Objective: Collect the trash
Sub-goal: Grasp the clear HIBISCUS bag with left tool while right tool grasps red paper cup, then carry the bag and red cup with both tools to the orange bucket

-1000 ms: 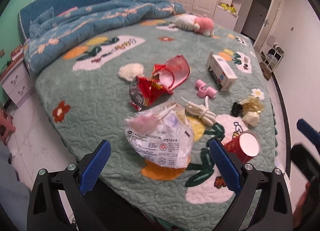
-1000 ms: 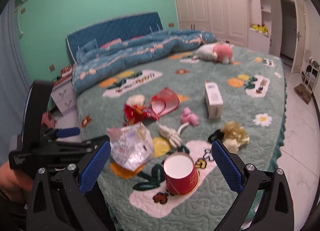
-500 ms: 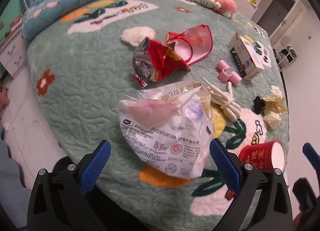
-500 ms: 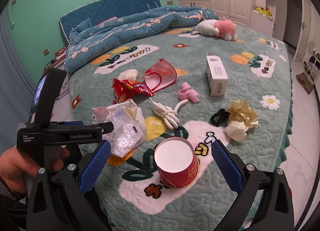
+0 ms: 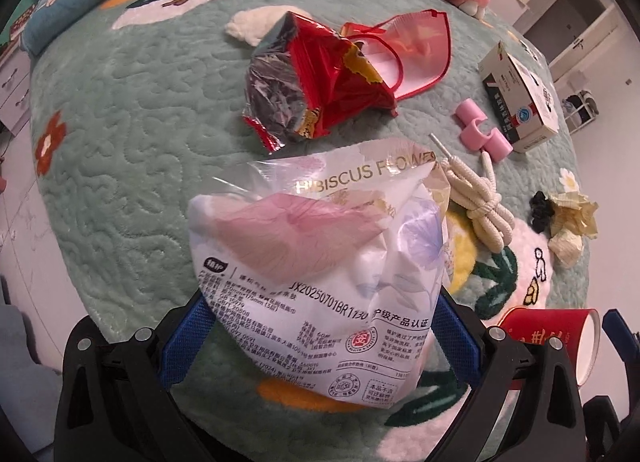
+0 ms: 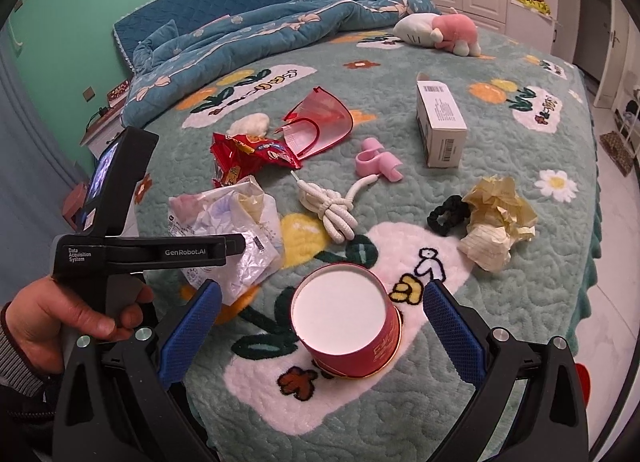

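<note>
The left gripper (image 5: pixel 320 338), jaws wide apart, straddles the crumpled white printed plastic bag (image 5: pixel 320 262). The right gripper (image 6: pixel 322 326), also spread, flanks the red paper cup (image 6: pixel 348 330), which lies tilted with its mouth toward the camera.

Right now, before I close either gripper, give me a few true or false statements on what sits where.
1. The tissue pack lies between the open left gripper fingers. True.
2. The red cup stands upright. False: it lies on its side, mouth toward the right gripper.
3. The right gripper is shut on the cup. False: open.
4. The black hair tie touches the crumpled paper. True.
</note>
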The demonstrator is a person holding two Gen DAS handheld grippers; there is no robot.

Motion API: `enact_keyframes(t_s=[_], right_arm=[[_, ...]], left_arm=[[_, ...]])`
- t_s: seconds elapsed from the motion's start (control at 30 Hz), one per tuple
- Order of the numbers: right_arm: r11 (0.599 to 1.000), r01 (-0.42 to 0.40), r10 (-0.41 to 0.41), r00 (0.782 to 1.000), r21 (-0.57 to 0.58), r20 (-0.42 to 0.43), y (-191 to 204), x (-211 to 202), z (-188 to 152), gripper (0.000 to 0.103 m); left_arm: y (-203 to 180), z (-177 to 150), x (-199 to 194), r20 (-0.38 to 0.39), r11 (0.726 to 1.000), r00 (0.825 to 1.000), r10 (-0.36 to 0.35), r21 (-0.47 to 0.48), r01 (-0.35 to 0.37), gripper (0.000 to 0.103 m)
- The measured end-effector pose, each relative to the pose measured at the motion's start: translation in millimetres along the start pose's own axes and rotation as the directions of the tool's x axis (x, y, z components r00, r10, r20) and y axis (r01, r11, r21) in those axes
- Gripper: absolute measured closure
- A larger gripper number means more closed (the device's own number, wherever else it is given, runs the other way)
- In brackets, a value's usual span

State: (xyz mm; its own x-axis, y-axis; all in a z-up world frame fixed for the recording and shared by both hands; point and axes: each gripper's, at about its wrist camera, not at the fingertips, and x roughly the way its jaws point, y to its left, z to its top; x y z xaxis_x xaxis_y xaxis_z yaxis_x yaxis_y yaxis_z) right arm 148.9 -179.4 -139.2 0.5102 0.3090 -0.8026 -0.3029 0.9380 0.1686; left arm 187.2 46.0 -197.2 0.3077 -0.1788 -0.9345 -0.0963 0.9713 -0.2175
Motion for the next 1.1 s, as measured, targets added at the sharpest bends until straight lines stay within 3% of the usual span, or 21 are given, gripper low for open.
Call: enact_keyframes(t_s=[0.07, 0.2, 0.27, 0.37, 0.47, 0.57, 0.77, 0.97, 1.1], right_arm=[[1.000, -0.003, 0.003, 1.000, 0.000, 0.000, -1, 1, 0, 0.004], [1.000, -0.006, 0.006, 1.000, -0.006, 0.001, -1, 3, 0, 0.004], [1.000, -0.003, 0.003, 1.000, -0.006, -0.002, -2, 4, -1, 0.004], [1.000, -0.007, 0.007, 1.000, 0.005, -0.003, -5, 5, -4, 0.004], [1.000, 0.002, -0.002, 1.000, 0.004, 0.001, -8, 6, -5, 0.004], [1.000, 0.019, -0.019, 1.000, -0.008, -0.010, -10, 10, -6, 0.014], [1.000, 0.028, -0.028, 0.999, -0.012, -0.033, -14, 20, -7, 0.015], [0.999, 0.031, -0.032, 0.995, -0.018, -0.092, -18, 37, -12, 0.041], [0.999, 0.026, -0.029, 0.995, -0.031, -0.091, -19, 39, -15, 0.044]], left_arm=[[-2, 1, 0, -0.008, 1.000, 1.000, -0.016, 0.014, 0.017, 0.027], [-3, 0, -3, -0.011, 0.999, 0.999, -0.041, 0.033, 0.041, 0.047], [-4, -1, -7, 0.001, 0.997, 0.998, -0.058, 0.049, 0.058, 0.067], [-8, -3, -18, 0.017, 0.994, 0.997, -0.077, 0.079, 0.076, 0.080], [-12, -8, -29, 0.035, 0.989, 0.995, -0.089, 0.120, 0.084, 0.083], [-16, -11, -37, 0.045, 0.984, 0.993, -0.109, 0.148, 0.102, 0.085], [-18, -12, -42, 0.057, 0.980, 0.988, -0.143, 0.145, 0.134, 0.086], [-16, -14, -43, 0.055, 0.980, 0.987, -0.148, 0.144, 0.139, 0.086], [-19, -14, -44, 0.056, 0.978, 0.986, -0.154, 0.153, 0.144, 0.086]])
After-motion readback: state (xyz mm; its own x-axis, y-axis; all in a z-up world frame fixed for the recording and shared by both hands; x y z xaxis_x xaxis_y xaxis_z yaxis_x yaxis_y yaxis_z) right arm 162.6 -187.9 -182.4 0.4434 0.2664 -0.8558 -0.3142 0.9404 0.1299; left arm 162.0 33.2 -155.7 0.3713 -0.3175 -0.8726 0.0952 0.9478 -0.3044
